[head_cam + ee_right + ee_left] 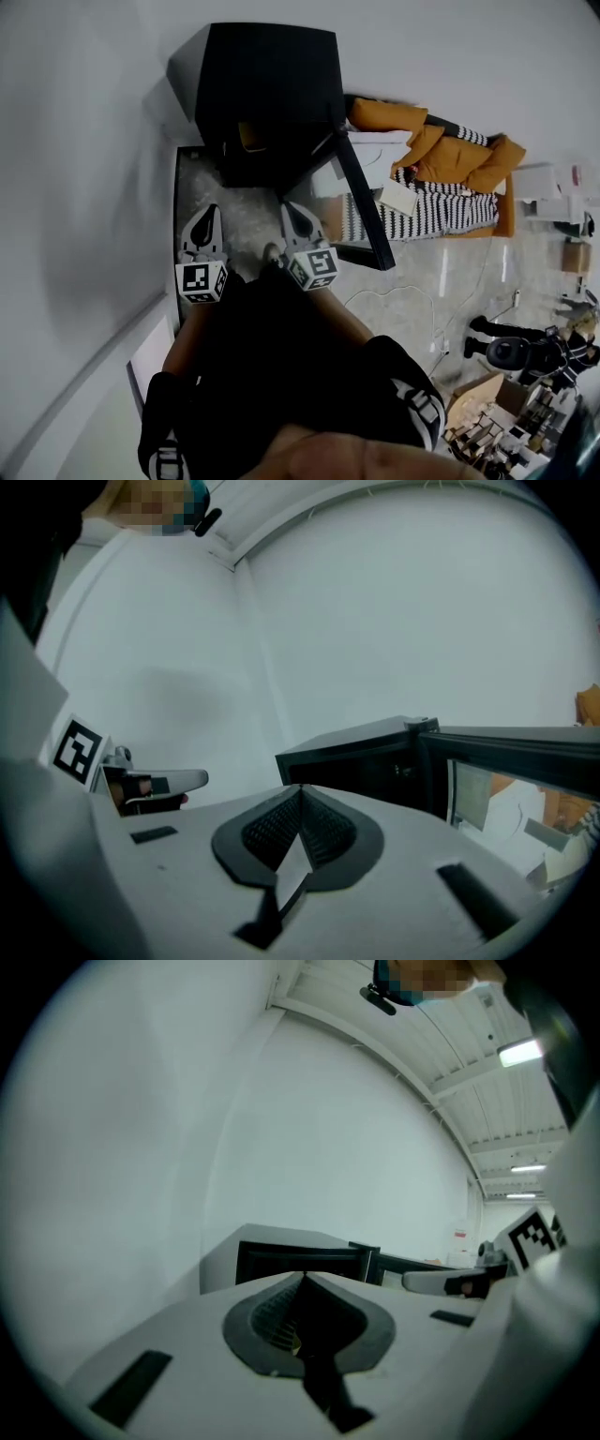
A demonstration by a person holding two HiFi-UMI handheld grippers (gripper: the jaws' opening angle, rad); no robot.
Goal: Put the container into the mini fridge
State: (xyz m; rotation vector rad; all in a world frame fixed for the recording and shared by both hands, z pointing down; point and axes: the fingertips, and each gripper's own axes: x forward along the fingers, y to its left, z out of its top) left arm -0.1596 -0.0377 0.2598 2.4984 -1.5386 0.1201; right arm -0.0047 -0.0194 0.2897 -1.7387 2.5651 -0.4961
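The black mini fridge (267,94) stands against the white wall with its door (361,202) swung open to the right. A small tan shape (251,139) shows inside its opening; I cannot tell what it is. My left gripper (213,212) and right gripper (288,208) hover side by side in front of the fridge, both shut and empty. In the left gripper view the jaws (302,1277) meet at the tip, with the fridge (300,1258) ahead. In the right gripper view the jaws (300,789) are closed too, facing the fridge (361,757) and its open door (520,752).
A sofa with orange cushions and a striped blanket (441,169) sits right of the fridge. Camera gear and boxes (520,375) crowd the lower right floor, and a cable (403,300) trails across it. The white wall (84,187) runs close along the left.
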